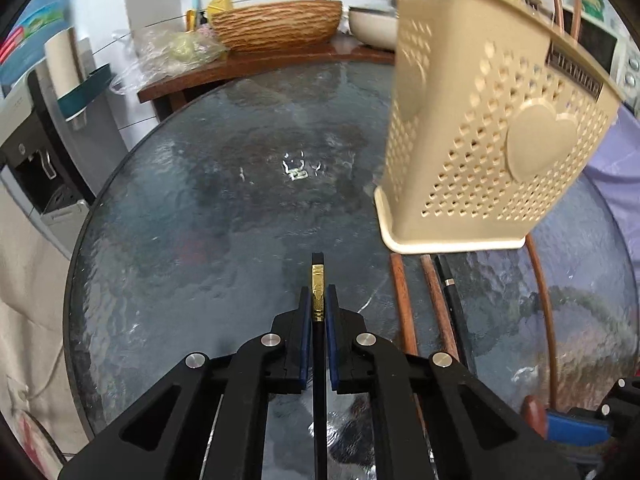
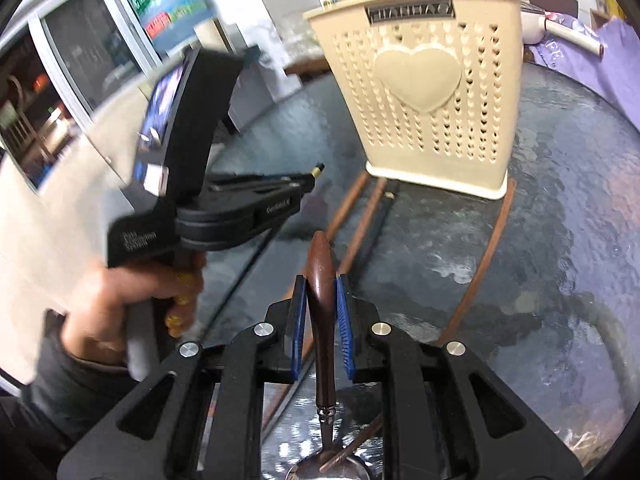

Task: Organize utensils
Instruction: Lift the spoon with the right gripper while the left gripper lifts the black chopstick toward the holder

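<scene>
The left tongs (image 1: 318, 308) are clamped on a black chopstick (image 1: 319, 360) with a gold band near its tip, lifted over the glass desk (image 1: 200, 220). The right tongs (image 2: 321, 312) grip a spoon (image 2: 320, 280) by its brown handle, bowl hanging below. The beige holder (image 2: 424, 92) stands ahead on the desk, more chopsticks (image 1: 404, 304) lying at its foot. A hand (image 2: 120, 300) holds the left tongs.
</scene>
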`<move>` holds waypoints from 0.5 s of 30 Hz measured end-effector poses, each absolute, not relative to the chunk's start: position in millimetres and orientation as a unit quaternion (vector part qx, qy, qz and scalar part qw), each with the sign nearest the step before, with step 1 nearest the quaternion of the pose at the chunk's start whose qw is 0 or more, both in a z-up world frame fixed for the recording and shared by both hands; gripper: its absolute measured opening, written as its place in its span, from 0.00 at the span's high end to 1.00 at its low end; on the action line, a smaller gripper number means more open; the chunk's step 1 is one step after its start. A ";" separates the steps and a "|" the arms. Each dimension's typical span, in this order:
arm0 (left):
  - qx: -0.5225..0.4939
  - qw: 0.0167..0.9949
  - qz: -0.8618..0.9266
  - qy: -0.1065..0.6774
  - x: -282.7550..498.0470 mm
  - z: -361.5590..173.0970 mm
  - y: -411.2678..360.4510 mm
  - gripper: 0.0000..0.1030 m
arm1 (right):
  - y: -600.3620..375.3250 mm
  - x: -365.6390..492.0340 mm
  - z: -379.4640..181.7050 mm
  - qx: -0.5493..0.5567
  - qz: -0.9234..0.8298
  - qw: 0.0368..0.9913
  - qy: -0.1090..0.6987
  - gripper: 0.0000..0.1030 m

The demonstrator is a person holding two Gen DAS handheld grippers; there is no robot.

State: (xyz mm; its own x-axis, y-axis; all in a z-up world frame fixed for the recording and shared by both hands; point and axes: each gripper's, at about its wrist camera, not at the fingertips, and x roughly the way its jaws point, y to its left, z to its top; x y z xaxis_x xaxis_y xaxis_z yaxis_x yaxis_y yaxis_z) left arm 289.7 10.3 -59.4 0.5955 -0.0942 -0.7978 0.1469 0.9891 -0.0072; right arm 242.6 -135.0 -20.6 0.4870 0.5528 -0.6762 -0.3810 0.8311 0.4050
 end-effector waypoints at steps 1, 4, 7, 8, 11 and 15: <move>0.025 0.895 -0.067 0.441 286.4 -56.8 12.7 0.94 | -137.2 241.1 -17.4 0.107 0.279 0.857 0.421 0.84; 0.014 0.902 -0.064 0.426 276.3 -47.2 20.7 0.94 | -141.4 235.9 -8.1 0.109 0.289 0.861 0.403 0.84; 0.003 0.909 -0.064 0.413 269.2 -37.3 27.6 0.94 | -142.5 226.1 4.2 0.111 0.296 0.867 0.384 0.84; -0.002 0.911 -0.066 0.408 265.6 -32.7 29.8 0.94 | -142.5 222.2 8.0 0.112 0.298 0.869 0.379 0.84; -0.012 0.918 -0.070 0.391 257.2 -19.6 32.4 0.94 | -145.3 213.7 18.1 0.118 0.307 0.870 0.367 0.84; -0.022 0.926 -0.077 0.368 246.2 -1.4 34.4 0.94 | -150.4 203.9 31.9 0.120 0.310 0.876 0.350 0.84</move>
State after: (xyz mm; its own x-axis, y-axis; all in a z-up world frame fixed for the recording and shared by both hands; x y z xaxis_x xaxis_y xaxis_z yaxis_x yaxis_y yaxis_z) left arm 246.2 34.5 -1.4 0.7172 -0.1594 -0.6783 0.1276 0.9871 -0.0970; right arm 203.9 -150.4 31.9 0.5626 0.6278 -0.5379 -0.4595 0.7783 0.4279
